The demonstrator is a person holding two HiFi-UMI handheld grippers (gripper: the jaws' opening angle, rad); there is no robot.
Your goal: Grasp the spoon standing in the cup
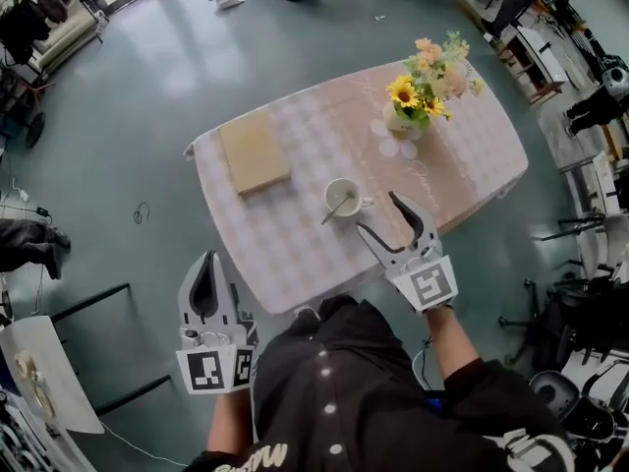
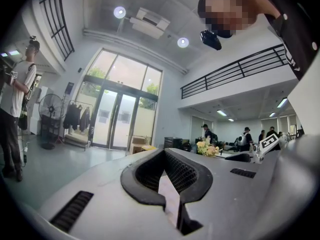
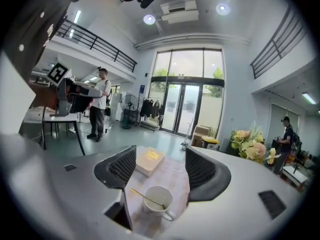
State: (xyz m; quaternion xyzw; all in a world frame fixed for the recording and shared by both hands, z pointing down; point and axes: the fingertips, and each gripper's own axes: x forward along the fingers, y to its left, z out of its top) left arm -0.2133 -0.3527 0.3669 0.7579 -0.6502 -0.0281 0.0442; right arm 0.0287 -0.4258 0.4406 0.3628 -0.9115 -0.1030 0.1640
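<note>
On the pink-checked, cloth-covered counter [image 1: 295,146], the white ceramic cup [image 1: 343,198] stood near the front edge. The slim gold-coloured metal spoon [image 1: 335,209] leaned in it, with its handle out to the left. I held the right gripper [image 1: 377,213] just beside the cup, jaws apart with nothing between them, the cup ahead of their tips. The left gripper [image 1: 207,257] hung off the counter, jaws together.
</note>
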